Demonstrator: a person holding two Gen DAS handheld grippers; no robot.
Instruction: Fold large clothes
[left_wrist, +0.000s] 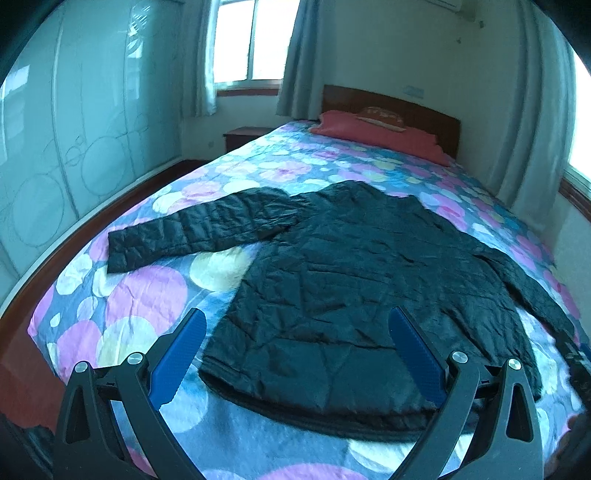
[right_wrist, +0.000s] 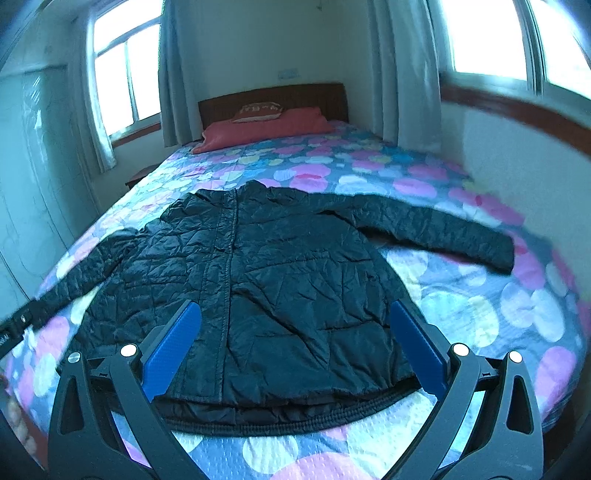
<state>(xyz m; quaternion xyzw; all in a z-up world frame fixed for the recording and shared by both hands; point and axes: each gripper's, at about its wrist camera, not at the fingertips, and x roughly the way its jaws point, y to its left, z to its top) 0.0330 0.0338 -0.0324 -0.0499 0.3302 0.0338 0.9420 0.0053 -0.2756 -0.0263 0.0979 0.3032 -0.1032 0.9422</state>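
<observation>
We held both tools above the near edge of the bed (right_wrist: 480, 325), and neither had taken hold of anything. The left gripper (left_wrist: 297, 332) had its blue fingers (left_wrist: 181, 354) spread wide over the near left corner of the hem, with only air between them. The right gripper (right_wrist: 295, 325) was equally wide apart, hovering over the near right part of the hem and touching nothing.

The black quilted jacket (right_wrist: 258, 280) lay flat on the flowered bedspread, front up, its zip line running from the collar at the far end to the hem nearest us. One sleeve (left_wrist: 192, 232) stretched out to the left, and the other sleeve (right_wrist: 443, 232) reached to the right. A red pillow (right_wrist: 266, 125) sat well apart at the headboard.

We judged the jacket to be light, puffy and soft, with a shiny shell that would likely slide between smooth pads and spring back after creasing. A shallow pinch might slip off, so we reckoned the firmer seams were best: the cuff ends of the sleeves, the shoulder seams, or the stitched hem band. Taking a cuff first and carrying each sleeve across the chest seemed the sensible start.
</observation>
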